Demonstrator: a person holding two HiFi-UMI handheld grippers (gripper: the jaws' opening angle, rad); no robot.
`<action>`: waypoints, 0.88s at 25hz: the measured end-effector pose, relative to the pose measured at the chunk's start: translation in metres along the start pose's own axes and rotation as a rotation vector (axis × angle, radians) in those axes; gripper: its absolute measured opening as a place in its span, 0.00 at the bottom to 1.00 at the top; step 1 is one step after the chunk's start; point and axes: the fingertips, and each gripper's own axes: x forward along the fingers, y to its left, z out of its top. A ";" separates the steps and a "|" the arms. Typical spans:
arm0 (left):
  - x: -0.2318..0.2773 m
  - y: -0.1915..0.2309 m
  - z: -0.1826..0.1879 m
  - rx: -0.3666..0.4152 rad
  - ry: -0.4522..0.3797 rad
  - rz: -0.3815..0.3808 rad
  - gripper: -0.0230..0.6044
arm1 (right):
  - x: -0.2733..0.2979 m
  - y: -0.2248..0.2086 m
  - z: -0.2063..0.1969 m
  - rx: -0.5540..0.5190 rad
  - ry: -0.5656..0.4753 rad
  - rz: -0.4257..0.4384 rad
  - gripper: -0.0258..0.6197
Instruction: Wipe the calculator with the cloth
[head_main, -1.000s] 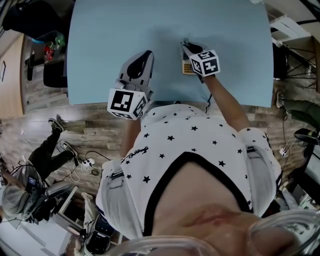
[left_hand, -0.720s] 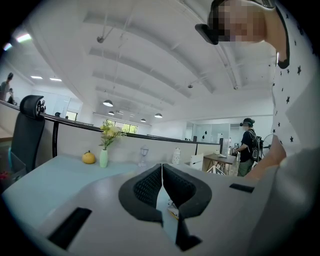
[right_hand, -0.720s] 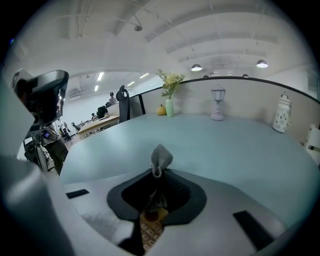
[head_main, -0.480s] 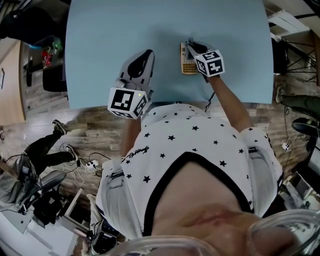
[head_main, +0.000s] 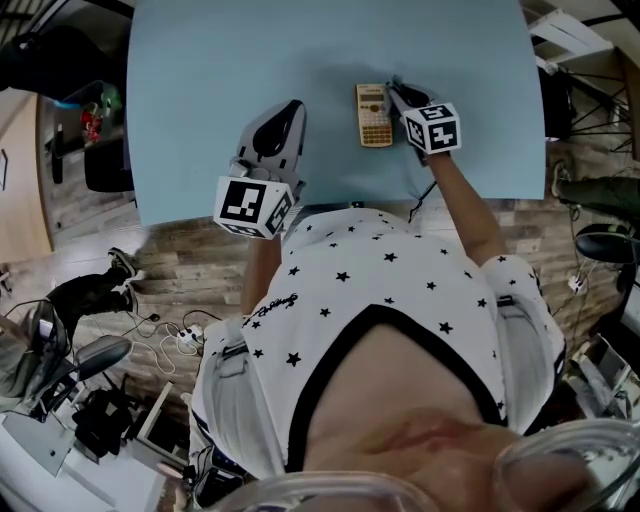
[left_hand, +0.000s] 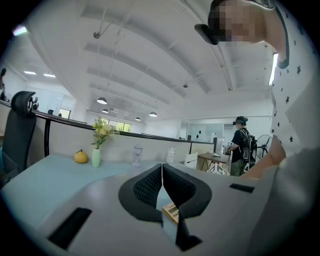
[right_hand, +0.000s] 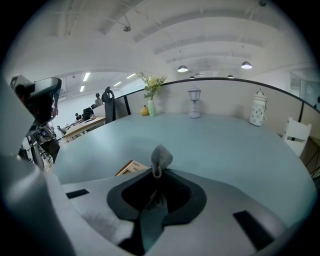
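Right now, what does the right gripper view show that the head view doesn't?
Only the right gripper view: the right gripper shut on the grey cloth, plus a vase of flowers, a lantern and a white jar at the far edge of the table. Only the head view: the whole calculator, and the left gripper apart to its left. Both: the table, with the calculator just left of the right gripper.

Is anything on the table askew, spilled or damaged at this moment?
Nothing stands out. The calculator lies flat on the table, and the cloth is pinched in the right gripper beside it.
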 end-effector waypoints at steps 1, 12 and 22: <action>0.000 0.000 0.000 -0.001 0.001 -0.001 0.09 | -0.001 -0.001 -0.001 0.002 0.001 -0.003 0.12; -0.005 0.000 0.000 0.000 -0.004 0.006 0.09 | -0.005 0.033 0.019 0.003 -0.061 0.062 0.11; -0.013 -0.005 0.000 0.004 -0.006 0.018 0.09 | 0.007 0.100 0.011 -0.089 -0.030 0.196 0.11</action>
